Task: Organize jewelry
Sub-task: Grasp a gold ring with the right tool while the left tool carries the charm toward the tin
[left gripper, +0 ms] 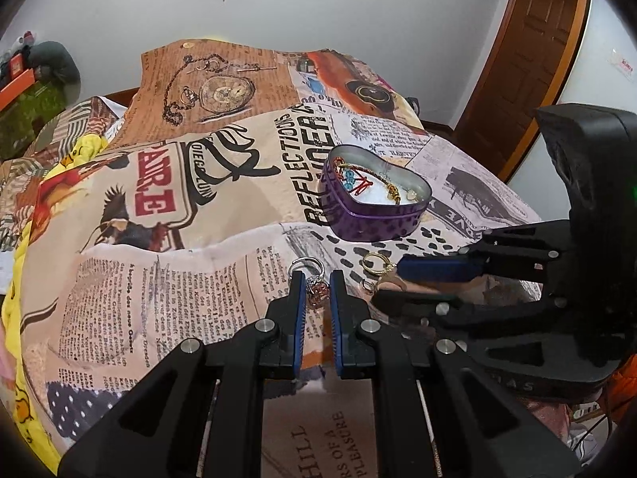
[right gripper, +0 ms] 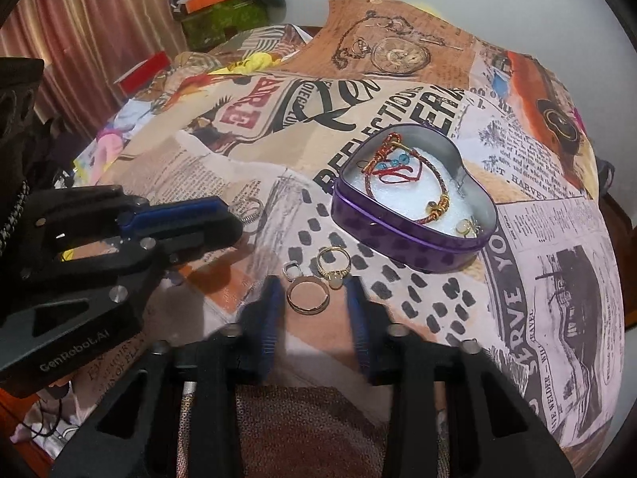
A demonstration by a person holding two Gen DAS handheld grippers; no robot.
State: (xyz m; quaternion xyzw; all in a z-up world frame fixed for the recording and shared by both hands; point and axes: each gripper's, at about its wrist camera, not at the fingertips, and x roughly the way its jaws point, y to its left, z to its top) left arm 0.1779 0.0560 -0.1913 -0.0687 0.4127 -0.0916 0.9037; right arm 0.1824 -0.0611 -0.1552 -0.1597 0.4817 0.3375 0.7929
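Observation:
A purple heart-shaped tin (left gripper: 374,223) (right gripper: 402,241) stands open on the printed cloth and holds braided bracelets (right gripper: 402,175) and small charms. My left gripper (left gripper: 317,279) has its jaws narrow around a ring with a reddish stone (left gripper: 317,292); I cannot tell if they touch it. A silver ring (left gripper: 306,265) (right gripper: 247,209) lies just beyond it. My right gripper (right gripper: 312,279) is open around a plain gold band (right gripper: 307,298). A gold ring with a pale stone (right gripper: 334,267) (left gripper: 374,263) and a small clasp (right gripper: 292,269) lie just ahead.
The cloth (left gripper: 179,263) covers a raised, uneven surface. Boxes and clutter (right gripper: 215,4) are stacked at the far left near a curtain (right gripper: 79,20). A wooden door (left gripper: 533,47) stands at the right. The two grippers are close side by side.

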